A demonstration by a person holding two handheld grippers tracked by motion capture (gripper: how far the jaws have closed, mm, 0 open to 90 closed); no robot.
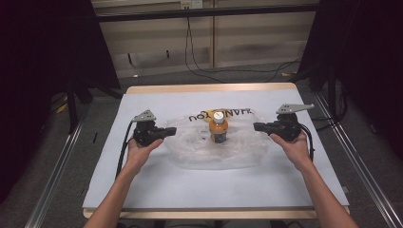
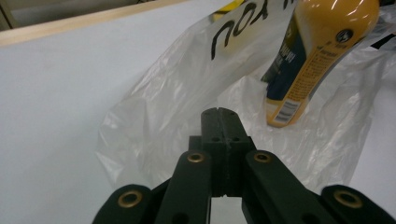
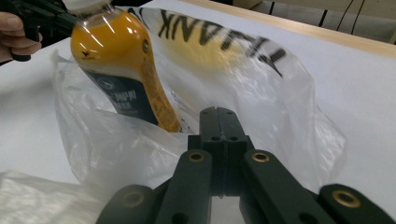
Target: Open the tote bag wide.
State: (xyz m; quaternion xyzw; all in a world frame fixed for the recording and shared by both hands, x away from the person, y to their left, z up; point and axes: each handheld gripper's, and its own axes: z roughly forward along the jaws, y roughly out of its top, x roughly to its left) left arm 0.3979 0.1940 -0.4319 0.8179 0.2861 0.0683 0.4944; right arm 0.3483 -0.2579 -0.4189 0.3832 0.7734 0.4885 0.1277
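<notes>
An orange drink bottle (image 1: 218,128) with a white cap and a dark label stands upright inside a clear plastic bag (image 1: 204,154) printed THANK YOU in black. My left gripper (image 1: 172,130) is at the bag's left rim and my right gripper (image 1: 256,126) at its right rim, pointing at each other. In the left gripper view the jaws (image 2: 218,112) are pressed together with the thin film (image 2: 154,116) drawn up to their tips and the bottle (image 2: 322,51) beyond. The right gripper (image 3: 218,110) is shut the same way on the film (image 3: 285,88) beside the bottle (image 3: 121,70).
The bag lies mid-table on a pale sheet (image 1: 157,185) over a wooden tabletop (image 1: 209,88). Metal rails (image 1: 57,175) run along both sides. Cables (image 1: 204,71) trail on the floor behind. In the right gripper view, the other hand (image 3: 14,32) is at the top left.
</notes>
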